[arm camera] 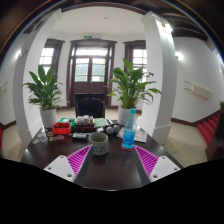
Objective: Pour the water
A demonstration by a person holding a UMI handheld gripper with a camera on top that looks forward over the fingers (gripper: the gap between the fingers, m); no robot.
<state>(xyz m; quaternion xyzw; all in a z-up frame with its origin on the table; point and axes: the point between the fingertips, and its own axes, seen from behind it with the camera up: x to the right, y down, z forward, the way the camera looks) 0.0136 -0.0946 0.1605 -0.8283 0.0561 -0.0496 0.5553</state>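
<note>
1. A white-walled hall with tall brown-framed double doors (91, 68) is seen well beyond the table.
2. Two large green leafy potted plants are placed behind the table, one at the left (43, 88) and one at the right (131, 84).
3. A dark glossy tabletop (110, 165) is spread ahead of the fingers.
4. A clutter of red and green boxes and small items (68, 126) is gathered on the far left part of the table.
5. A clear plastic bottle with blue liquid (128, 132) is stood upright on the table, beyond the right finger and just beside the cup.
6. A small grey-green ceramic cup (99, 144) is set just ahead of the fingers, between their lines.
7. The gripper (108, 161) is held released: its magenta pads (80, 158) are spread wide apart, and nothing is grasped.
</note>
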